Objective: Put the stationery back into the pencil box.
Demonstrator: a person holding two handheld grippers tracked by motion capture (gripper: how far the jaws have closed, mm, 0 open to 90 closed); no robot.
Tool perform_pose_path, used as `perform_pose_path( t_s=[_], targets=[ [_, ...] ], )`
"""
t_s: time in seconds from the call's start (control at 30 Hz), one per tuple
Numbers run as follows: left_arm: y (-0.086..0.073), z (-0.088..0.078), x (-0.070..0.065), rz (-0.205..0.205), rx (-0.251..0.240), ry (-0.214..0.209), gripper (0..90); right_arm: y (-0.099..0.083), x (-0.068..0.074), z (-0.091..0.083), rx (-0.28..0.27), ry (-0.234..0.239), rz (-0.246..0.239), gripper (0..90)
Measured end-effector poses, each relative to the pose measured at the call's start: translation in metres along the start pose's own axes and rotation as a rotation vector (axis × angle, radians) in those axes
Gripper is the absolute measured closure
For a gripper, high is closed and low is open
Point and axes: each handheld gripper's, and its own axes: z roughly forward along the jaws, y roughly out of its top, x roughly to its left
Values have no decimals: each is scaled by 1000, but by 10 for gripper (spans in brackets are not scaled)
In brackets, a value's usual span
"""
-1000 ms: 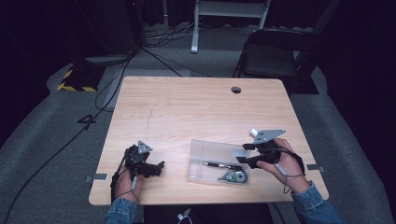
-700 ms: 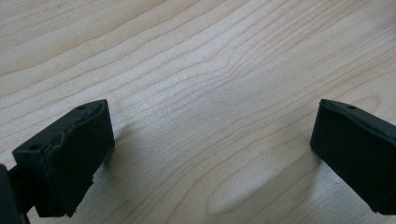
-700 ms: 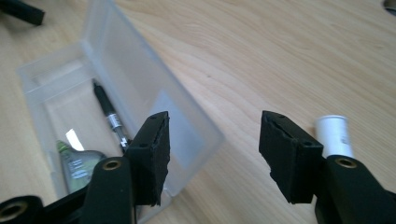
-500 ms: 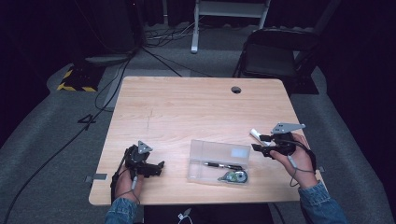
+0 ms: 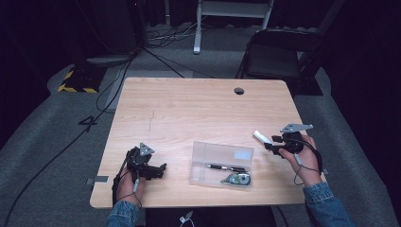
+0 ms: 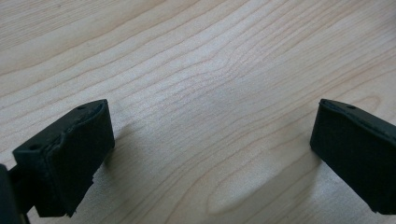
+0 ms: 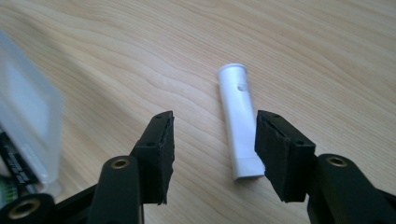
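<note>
- The right gripper view showed the right gripper (image 7: 212, 156) low over the table (image 7: 303, 51), its jaws part open and just closing, with a white tube (image 7: 238, 119) lying between them, near the right-hand pad; whether that pad touched the tube could not be told, and the other pad stood clear of it.
- The high view placed that tube (image 5: 261, 137) on the wood near the table's right edge, just beyond the tips of the right gripper (image 5: 273, 145) and to the right of the clear plastic box (image 5: 222, 163).
- The high view alone let the box's contents be made out: one dark pen (image 5: 227, 167) and one round green-and-white tape dispenser (image 5: 236, 178). In the right gripper view the box (image 7: 28, 126) was a blurred pale shape at the left edge.
- The left gripper view looked along the left gripper (image 6: 212, 154), jaws wide apart over bare wood grain with nothing between them.
- From above, the left gripper (image 5: 158, 171) rested near the table's front left corner, well apart from the box.
- Count: two grippers, one tube, one box, one pen, one tape dispenser, one folding chair (image 5: 279, 54) behind the table.
</note>
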Motion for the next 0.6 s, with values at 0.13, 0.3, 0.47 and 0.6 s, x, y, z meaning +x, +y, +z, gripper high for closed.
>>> perform_pose_path(
  t_s=[0.13,0.3,0.47,0.6],
  targets=[
    [0,0,0,2,1,2,0,-5,-6,6,10,-10,15,486],
    [0,0,0,0,1,4,0,-10,-12,14,24,-21,24,484],
    [0,0,0,0,1,4,1,-16,-15,22,46,-29,24,485],
    [0,0,0,0,1,4,0,-19,-16,28,57,-28,14,500]
  ],
)
